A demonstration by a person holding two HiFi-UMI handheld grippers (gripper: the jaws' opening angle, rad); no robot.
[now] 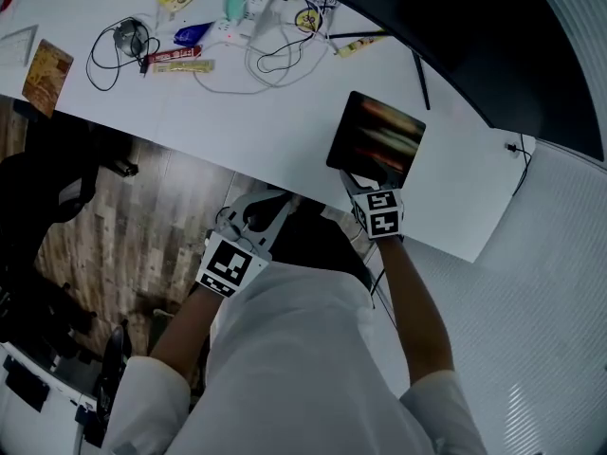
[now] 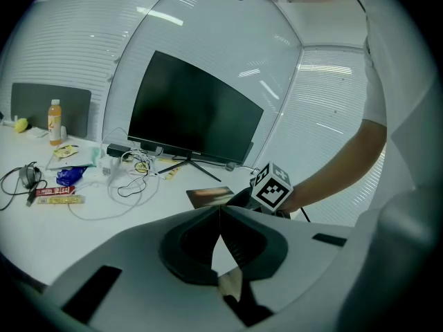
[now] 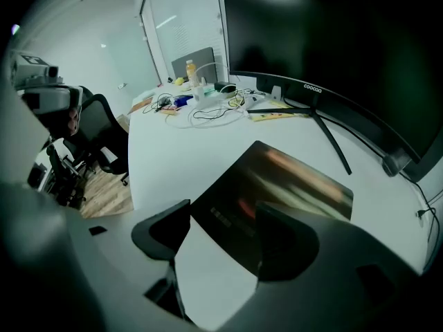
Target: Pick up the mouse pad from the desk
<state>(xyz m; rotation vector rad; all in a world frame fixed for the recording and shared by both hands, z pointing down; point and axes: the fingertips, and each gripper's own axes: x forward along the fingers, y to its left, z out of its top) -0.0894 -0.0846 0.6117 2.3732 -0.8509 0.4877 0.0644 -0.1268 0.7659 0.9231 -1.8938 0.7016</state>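
The mouse pad [image 1: 377, 140] is a dark rectangle with blurred orange streaks, lying flat on the white desk [image 1: 285, 131] near its front edge. My right gripper [image 1: 360, 186] is at the pad's near edge and is open. In the right gripper view the near corner of the mouse pad [image 3: 291, 185] lies between the spread jaws of the right gripper [image 3: 221, 220], and neither pad presses on it. My left gripper [image 1: 254, 212] hangs in front of the desk edge, away from the pad. In its own view the left gripper [image 2: 220, 216] is shut with nothing in it.
A large curved monitor [image 1: 455, 27] on a thin-legged stand [image 1: 419, 79] stands behind the pad. Cables [image 1: 275, 60], a wired mouse [image 1: 128, 38] and snack packets [image 1: 178, 60] litter the desk's left part. A black office chair [image 3: 104, 137] stands on the wooden floor [image 1: 142, 235].
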